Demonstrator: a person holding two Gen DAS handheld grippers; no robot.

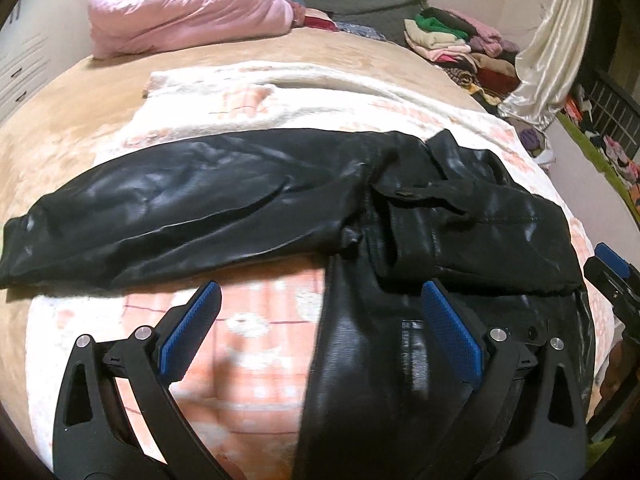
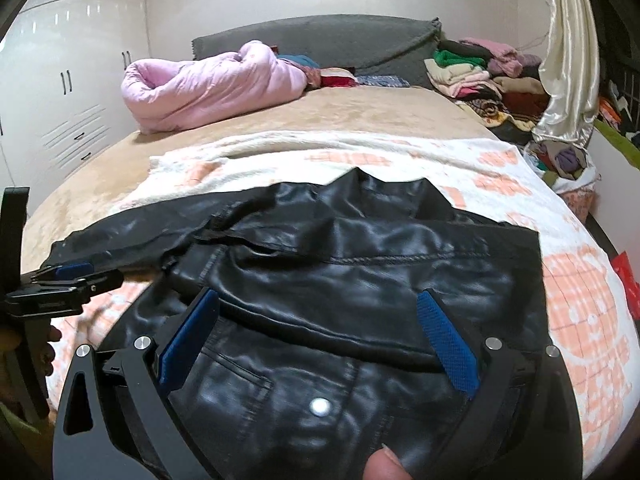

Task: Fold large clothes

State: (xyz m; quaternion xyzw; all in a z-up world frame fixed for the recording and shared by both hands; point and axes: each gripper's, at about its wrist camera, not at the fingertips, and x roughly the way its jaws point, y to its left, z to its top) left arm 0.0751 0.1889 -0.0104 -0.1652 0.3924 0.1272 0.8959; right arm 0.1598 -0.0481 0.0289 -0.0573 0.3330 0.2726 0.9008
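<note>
The black jacket (image 1: 248, 200) lies on a white and pink blanket (image 1: 256, 352) on the bed (image 1: 52, 128), one sleeve stretched to the left. The left tongs (image 1: 320, 328) are wide and empty over the jacket's near edge. The right tongs (image 2: 320, 332) are also wide, above the jacket's body, holding nothing.

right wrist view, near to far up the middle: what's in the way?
right hand-held gripper → black jacket → white-and-orange blanket → tan bedcover → grey headboard
</note>
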